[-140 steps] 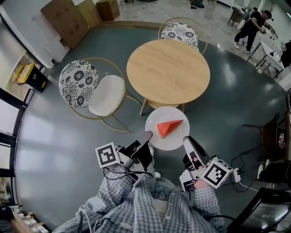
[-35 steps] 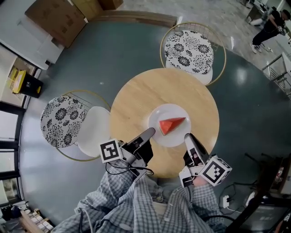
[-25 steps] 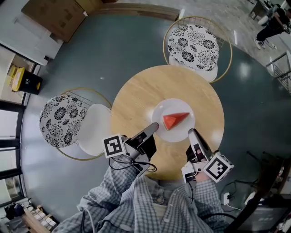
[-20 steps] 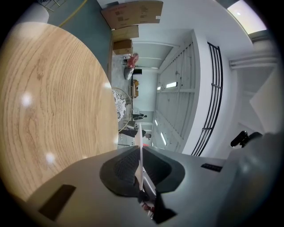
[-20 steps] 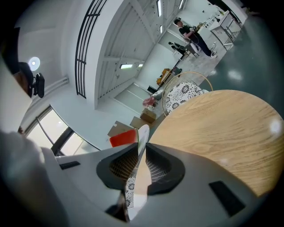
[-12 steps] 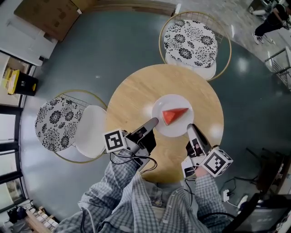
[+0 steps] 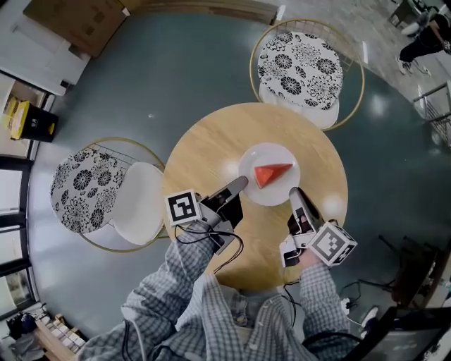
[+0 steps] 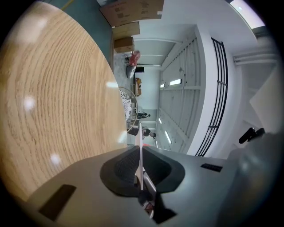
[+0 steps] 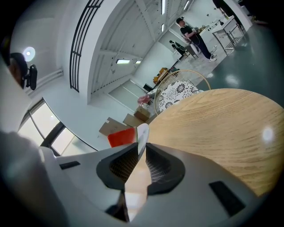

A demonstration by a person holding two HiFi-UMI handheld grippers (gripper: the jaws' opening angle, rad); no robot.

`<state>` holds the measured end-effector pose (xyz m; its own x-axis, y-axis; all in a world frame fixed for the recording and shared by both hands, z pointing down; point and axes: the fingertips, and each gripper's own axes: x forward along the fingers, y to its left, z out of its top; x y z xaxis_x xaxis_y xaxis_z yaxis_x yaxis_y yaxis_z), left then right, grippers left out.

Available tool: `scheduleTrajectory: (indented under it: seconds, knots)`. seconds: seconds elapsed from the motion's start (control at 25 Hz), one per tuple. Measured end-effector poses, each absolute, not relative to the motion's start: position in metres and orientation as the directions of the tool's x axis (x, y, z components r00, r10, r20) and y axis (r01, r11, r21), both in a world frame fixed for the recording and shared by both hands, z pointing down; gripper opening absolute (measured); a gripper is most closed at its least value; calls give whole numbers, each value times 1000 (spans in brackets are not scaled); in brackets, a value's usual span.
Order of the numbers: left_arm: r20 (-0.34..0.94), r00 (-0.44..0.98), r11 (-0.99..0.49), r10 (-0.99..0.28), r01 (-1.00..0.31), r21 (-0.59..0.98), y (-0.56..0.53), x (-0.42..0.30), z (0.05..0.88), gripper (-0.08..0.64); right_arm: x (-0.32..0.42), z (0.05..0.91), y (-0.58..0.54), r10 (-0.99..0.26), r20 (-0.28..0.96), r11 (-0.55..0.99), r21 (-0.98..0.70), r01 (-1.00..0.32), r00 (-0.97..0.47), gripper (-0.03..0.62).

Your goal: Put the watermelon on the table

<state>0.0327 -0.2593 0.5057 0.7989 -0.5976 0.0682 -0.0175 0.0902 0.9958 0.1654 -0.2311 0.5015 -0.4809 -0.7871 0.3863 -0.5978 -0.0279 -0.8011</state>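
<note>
Both my grippers are pinching the same thing. The left gripper (image 7: 239,185) has its jaws pressed onto the near-left rim of the round white plate (image 7: 257,192), and the right gripper (image 7: 294,194) has its jaws clamped on the near-right rim. In the left gripper view the plate edge (image 8: 140,135) runs as a thin white line between the ribbed pads. In the right gripper view the rim (image 9: 143,133) sits between the pads the same way.

The red wedge of watermelon (image 7: 271,173) lies loose on the plate, approx in the middle, w/ its point aimed away from the right gripper. The right gripper view shows it (image 9: 120,136) just past the rim. The plate is over the round light-wood counter (image 7: 204,151), toward the side near me. I can't tell if its base is touching the wood.

Handling, as I judge it:
- The plate is stiff, glossy and prob. breakable, so it could slip in a thin-rim pinch.
- The wedge is wet, soft and free to slide if the plate tips.
- Best hold is what I've got, i.e. two opposite rim points w/ both sides kept level.
- I wouldn't grab the fruit itself, since the flesh would crush.

No brand or readable writing anywhere. The gripper cubes carry only black-and-white square markers, and the print on the cardboard boxes (image 8: 132,8) is too small to read.
</note>
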Motion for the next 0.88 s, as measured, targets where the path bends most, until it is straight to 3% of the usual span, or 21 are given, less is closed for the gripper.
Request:
scheduleTrajectory:
  seconds: [0.88]
  knots:
    - [167,800,156,-577,-93,983,-283,33,578,21,164,575,-254,-730,506,-146,-772,-618,-459,61]
